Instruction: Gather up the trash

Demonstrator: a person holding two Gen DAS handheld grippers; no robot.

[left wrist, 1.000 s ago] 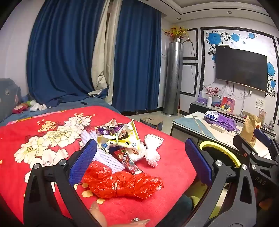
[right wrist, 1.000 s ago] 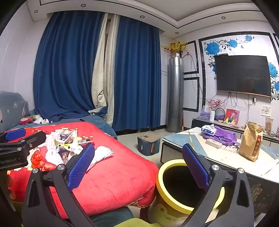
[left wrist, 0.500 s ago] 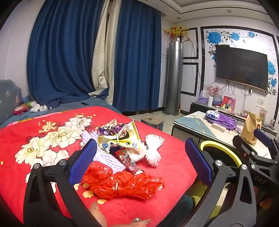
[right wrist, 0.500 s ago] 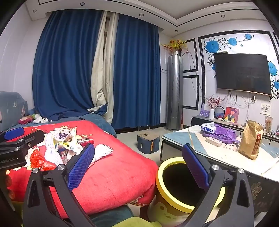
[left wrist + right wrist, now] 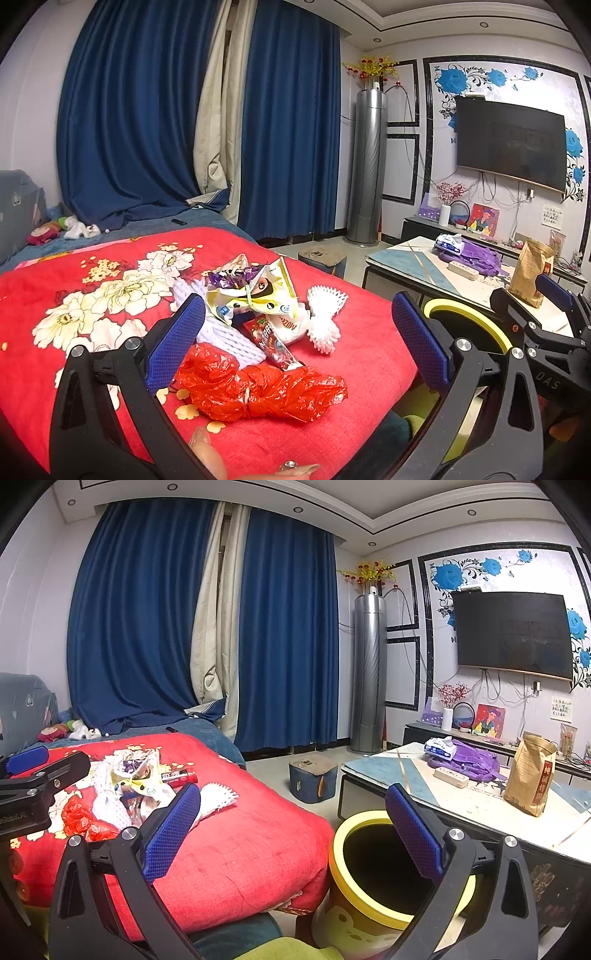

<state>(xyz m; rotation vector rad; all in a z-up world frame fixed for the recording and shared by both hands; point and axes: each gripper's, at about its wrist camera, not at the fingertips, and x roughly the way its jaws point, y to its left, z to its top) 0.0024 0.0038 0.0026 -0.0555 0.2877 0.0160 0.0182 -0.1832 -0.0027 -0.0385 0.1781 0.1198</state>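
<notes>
A heap of trash lies on the red flowered blanket [image 5: 92,295]: a crumpled red plastic bag [image 5: 258,387], a yellow snack wrapper [image 5: 258,295], a small red wrapper [image 5: 269,341], white foam netting [image 5: 325,314]. My left gripper [image 5: 297,339] hovers open just above and in front of the heap, holding nothing. My right gripper [image 5: 291,829] is open too, empty, between the bed's edge and the yellow-rimmed bin [image 5: 369,915] on the floor. The heap [image 5: 136,786] appears at the left in the right wrist view, with the left gripper's arm [image 5: 33,786] beside it.
A low table [image 5: 461,801] to the right carries a brown paper bag [image 5: 530,775], a purple bag [image 5: 469,757] and a power strip. A small blue stool [image 5: 312,777] stands on the floor. Blue curtains, a TV and a tall grey unit line the far walls.
Both grippers stay open and almost still. The views have shifted only slightly; the trash has not moved.
</notes>
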